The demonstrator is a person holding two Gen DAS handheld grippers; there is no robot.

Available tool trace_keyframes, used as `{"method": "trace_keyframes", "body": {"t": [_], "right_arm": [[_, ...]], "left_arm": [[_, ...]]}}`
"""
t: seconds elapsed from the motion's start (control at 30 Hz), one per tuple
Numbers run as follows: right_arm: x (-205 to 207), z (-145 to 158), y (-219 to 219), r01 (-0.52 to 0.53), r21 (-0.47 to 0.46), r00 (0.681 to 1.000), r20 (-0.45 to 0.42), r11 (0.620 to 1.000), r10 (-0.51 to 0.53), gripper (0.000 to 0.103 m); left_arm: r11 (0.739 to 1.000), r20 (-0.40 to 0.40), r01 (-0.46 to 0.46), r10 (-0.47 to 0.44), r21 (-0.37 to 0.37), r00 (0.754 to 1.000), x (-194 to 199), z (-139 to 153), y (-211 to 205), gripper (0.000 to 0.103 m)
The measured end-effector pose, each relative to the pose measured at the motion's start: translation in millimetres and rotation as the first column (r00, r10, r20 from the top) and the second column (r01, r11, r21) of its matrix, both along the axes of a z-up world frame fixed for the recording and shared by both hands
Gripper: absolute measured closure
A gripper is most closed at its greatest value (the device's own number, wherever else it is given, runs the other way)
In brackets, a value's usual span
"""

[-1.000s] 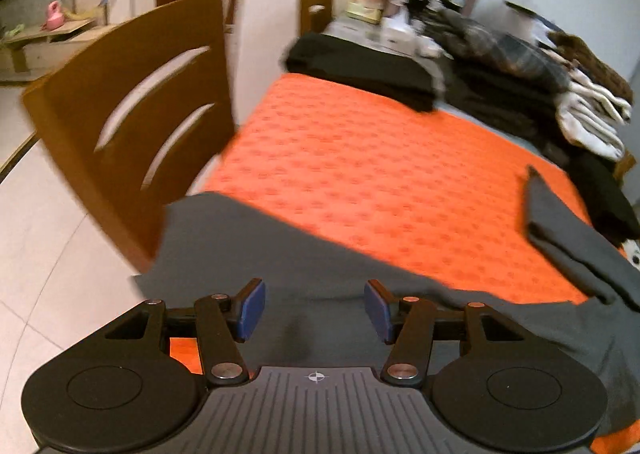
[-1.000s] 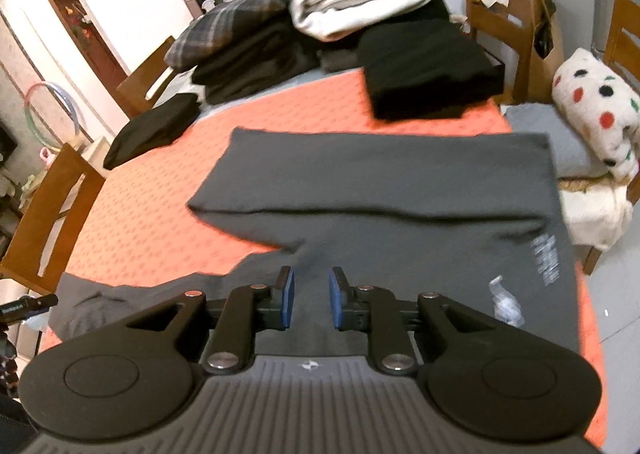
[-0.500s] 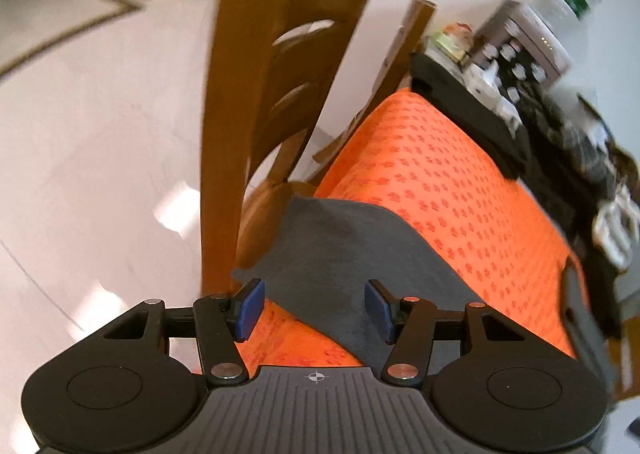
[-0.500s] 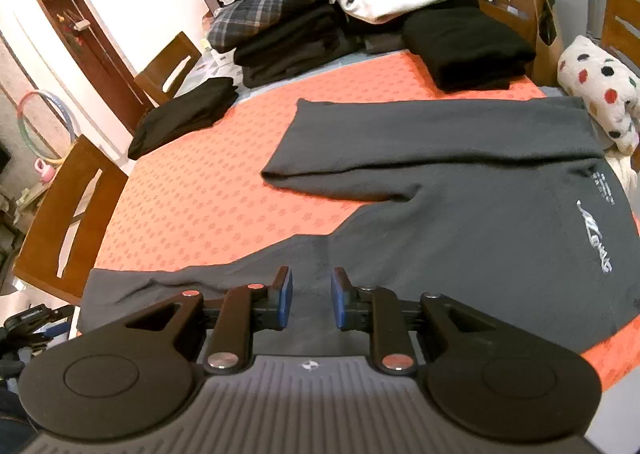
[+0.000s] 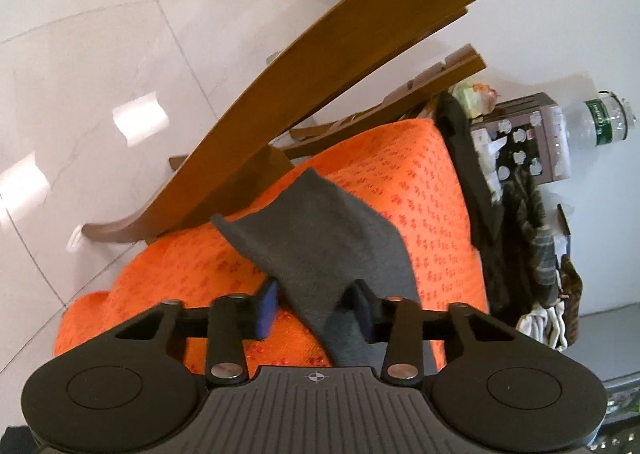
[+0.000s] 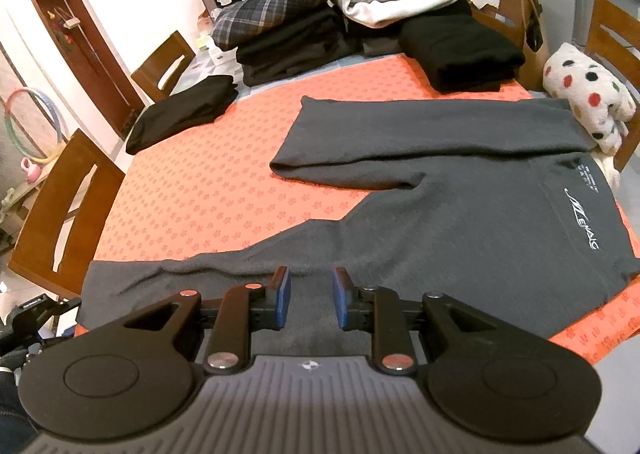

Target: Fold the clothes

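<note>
While the left gripper closes over a grey trouser-leg end, the right gripper hovers with fingers slightly parted above the same grey trousers.

Left wrist view: cuff end of the trousers lies between the blue pads, jaws closing; cloth seems to touch the right-hand pad, but contact on the other is unclear. Orange patterned tablecloth beneath, wooden chair just past the table edge. Right wrist view: nothing pinched; near leg runs across the table's front edge, far leg folded back on itself, waist with white logo at right. Beyond: folded black garment, stacked folded clothes, spotted plush far right.
</note>
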State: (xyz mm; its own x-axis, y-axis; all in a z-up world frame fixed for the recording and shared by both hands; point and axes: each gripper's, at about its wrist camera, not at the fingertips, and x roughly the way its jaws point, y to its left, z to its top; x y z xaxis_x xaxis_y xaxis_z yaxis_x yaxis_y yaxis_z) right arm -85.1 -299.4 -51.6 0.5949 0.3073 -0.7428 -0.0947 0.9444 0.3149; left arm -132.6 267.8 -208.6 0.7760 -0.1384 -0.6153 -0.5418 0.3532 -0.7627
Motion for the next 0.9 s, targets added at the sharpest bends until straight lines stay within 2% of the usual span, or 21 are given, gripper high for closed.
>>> {"method": "trace_keyframes", "body": {"t": [0.03,0.13,0.2,0.27,0.33,0.37,0.43,0.47,0.5,0.6,0.73,0.9], "right_arm": [[-1,0,0,0.000,-0.001,1.000,-0.001,1.000,0.000,0.076],[-1,-1,1,-0.004,-0.007,1.000,-0.002,1.000,0.004,0.076],[-1,-1,1,-0.009,-0.013,1.000,-0.002,1.000,0.009,0.076],[-1,-1,1,-0.014,-0.018,1.000,-0.001,1.000,0.014,0.076],[0,-1,1,-0.016,-0.020,1.000,-0.002,1.000,0.016,0.076],[0,-1,0,-0.017,-0.021,1.000,-0.003,1.000,0.017,0.076],[1,-2,-1,-0.016,-0.021,1.000,-0.004,1.000,0.016,0.076],[1,-2,-1,-0.016,-0.021,1.000,-0.004,1.000,0.016,0.076],[1,-2,-2,-0.016,-0.021,1.000,-0.005,1.000,0.016,0.076],[1,-3,-4,-0.012,-0.017,1.000,-0.005,1.000,0.012,0.076],[-1,-6,-7,-0.004,-0.014,1.000,-0.005,1.000,0.003,0.076],[-5,-9,-11,0.005,-0.015,1.000,-0.003,1.000,-0.005,0.076]], "left_arm": [[1.000,-0.004,-0.012,0.012,0.019,1.000,0,3,-1,0.090],[0.996,-0.006,-0.038,0.039,0.085,0.999,-2,16,-3,0.099],[0.984,0.000,-0.013,0.013,0.179,1.000,-3,32,-8,0.099],[0.956,0.019,0.037,-0.044,0.290,0.999,-1,52,-19,0.099],[0.904,0.039,0.096,-0.123,0.416,0.992,5,75,-36,0.099],[0.867,0.050,0.125,-0.169,0.482,0.984,9,86,-48,0.099],[0.775,0.062,0.174,-0.265,0.608,0.962,16,109,-71,0.099],[0.716,0.063,0.195,-0.317,0.671,0.946,19,119,-85,0.099],[0.661,0.064,0.211,-0.367,0.720,0.928,22,128,-98,0.099],[0.558,0.076,0.273,-0.523,0.784,0.849,32,144,-133,0.099],[0.466,0.063,0.374,-0.688,0.802,0.723,47,147,-174,0.099],[0.329,0.000,0.506,-0.838,0.797,0.546,63,135,-224,0.099]]}}
